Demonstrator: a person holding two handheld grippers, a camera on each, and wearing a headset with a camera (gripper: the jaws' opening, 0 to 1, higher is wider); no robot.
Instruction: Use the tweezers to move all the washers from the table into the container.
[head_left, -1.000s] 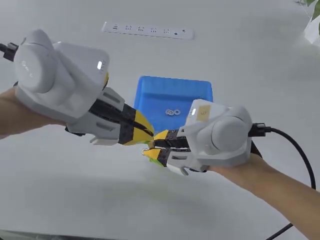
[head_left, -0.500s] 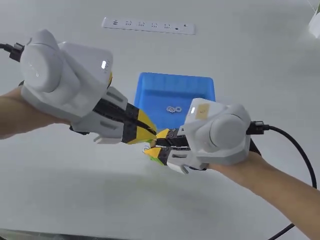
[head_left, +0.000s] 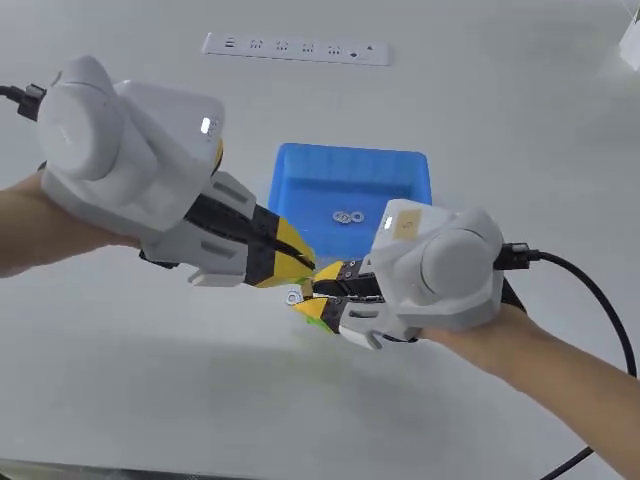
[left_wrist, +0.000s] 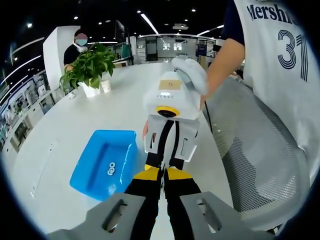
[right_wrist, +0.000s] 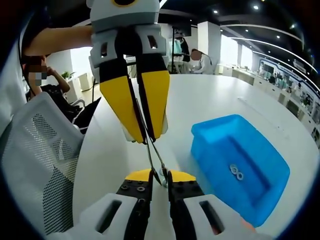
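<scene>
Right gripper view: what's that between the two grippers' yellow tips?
Tweezers, clamped by the left gripper, with their thin tips reaching in between the jaws of the right gripper. The right gripper view shows this.

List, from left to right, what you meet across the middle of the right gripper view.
mesh chair back → left gripper, shut on the tweezers → blue container with two washers inside
</scene>
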